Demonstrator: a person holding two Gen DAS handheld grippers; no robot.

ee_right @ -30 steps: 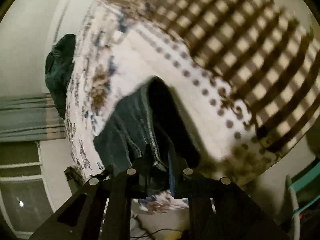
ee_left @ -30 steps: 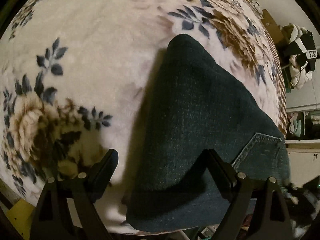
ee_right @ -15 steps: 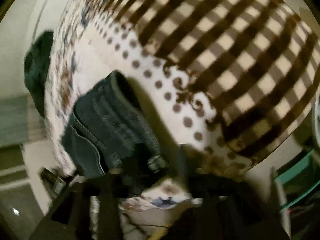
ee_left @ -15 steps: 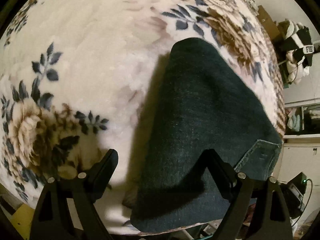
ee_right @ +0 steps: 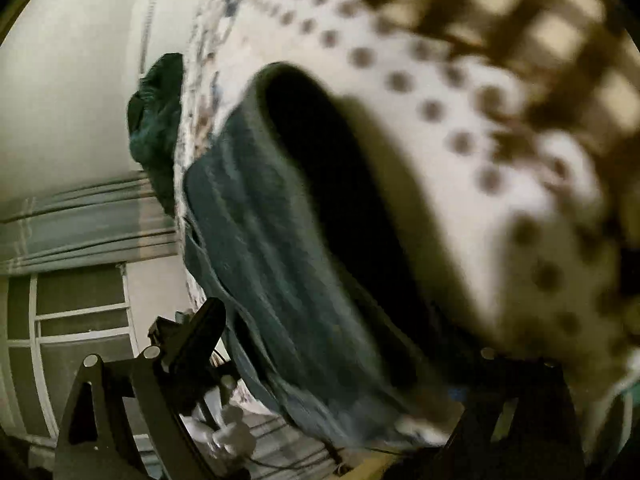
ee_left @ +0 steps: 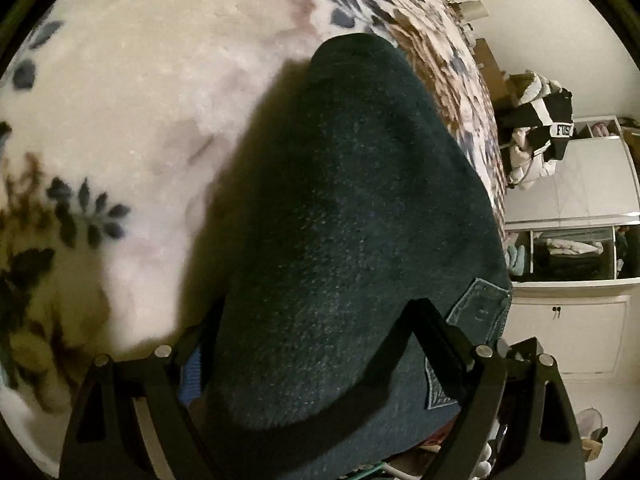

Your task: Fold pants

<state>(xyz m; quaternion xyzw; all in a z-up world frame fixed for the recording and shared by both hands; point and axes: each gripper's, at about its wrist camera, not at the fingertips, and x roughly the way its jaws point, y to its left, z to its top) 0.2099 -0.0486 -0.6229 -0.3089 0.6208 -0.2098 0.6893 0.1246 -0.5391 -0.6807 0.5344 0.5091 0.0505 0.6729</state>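
Note:
The dark blue jeans [ee_left: 344, 220] lie folded on a floral blanket [ee_left: 132, 120], a back pocket [ee_left: 480, 312] showing at the right. My left gripper [ee_left: 316, 332] is open; its fingers straddle the near end of the jeans, the left finger partly under the cloth. In the right wrist view the jeans [ee_right: 280, 240] form a thick folded bundle with an open dark fold. My right gripper [ee_right: 332, 344] is open, its left finger [ee_right: 200, 332] clear of the cloth; the right finger is blurred and mostly hidden behind the bundle.
The blanket turns to a brown checked and dotted pattern [ee_right: 500, 60] on the right side. A dark green garment [ee_right: 160, 128] hangs off the bed's far edge. A white cabinet [ee_left: 568, 328] and piled clothes [ee_left: 536, 132] stand beside the bed.
My right gripper has opened and let go of the jeans' edge it held a second ago. My left gripper has moved forward over the jeans.

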